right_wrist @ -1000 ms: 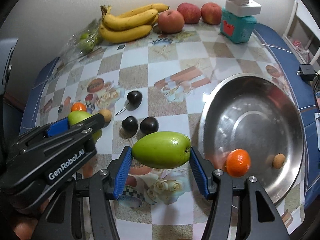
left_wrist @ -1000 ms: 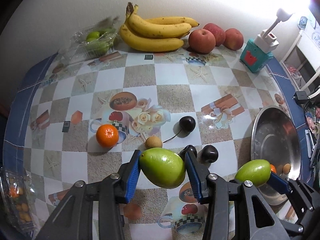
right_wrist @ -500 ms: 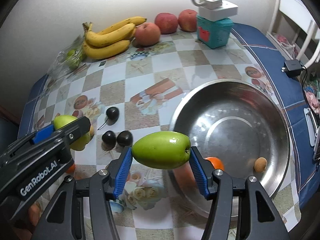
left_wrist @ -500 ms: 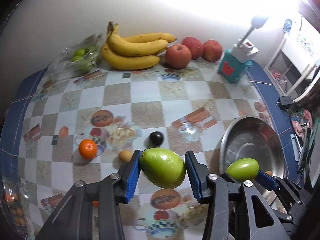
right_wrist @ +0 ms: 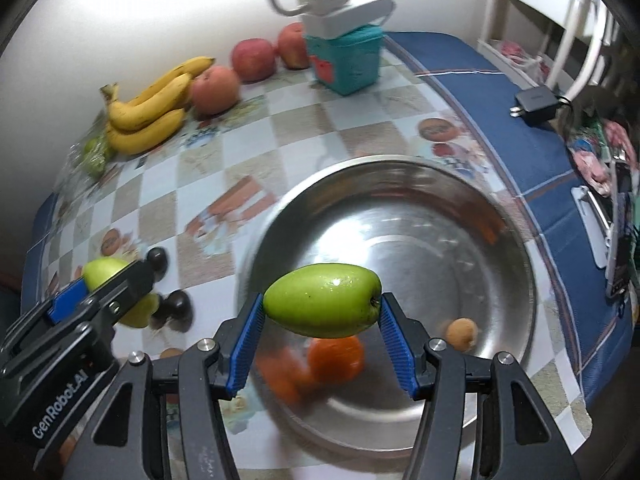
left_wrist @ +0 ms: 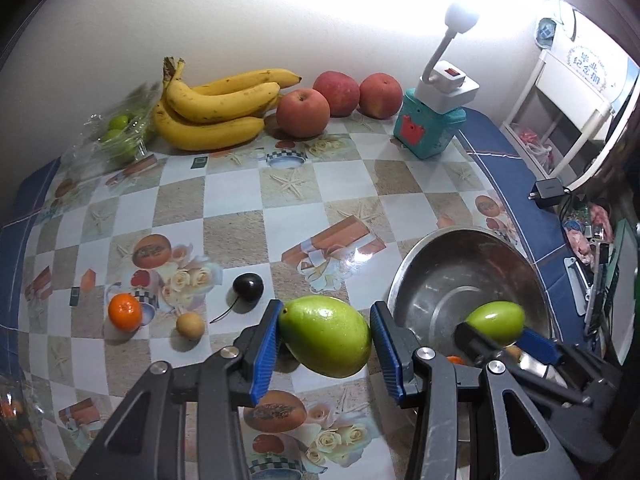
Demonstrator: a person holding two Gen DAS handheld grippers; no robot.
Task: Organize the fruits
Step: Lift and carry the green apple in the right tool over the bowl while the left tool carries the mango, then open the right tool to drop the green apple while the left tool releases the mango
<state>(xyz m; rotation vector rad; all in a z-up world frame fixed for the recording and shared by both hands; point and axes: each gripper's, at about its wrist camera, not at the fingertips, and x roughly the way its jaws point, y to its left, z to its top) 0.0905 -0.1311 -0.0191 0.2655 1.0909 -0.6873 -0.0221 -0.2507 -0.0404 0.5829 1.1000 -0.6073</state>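
My left gripper is shut on a green mango and holds it above the table, just left of the steel bowl. My right gripper is shut on a second green mango and holds it over the bowl. An orange tangerine and a small tan fruit lie in the bowl. On the table lie a tangerine, a small tan fruit and a dark cherry. Two more dark cherries show in the right wrist view.
Bananas, three red apples and a bag of green fruit stand along the back wall. A teal box with a white lamp stands at the back right. A black charger lies on the blue table border.
Both grippers have moved right and up with their mangoes. The right mango has gone from beside the bowl's left rim to over the bowl. The left one has neared the bowl.
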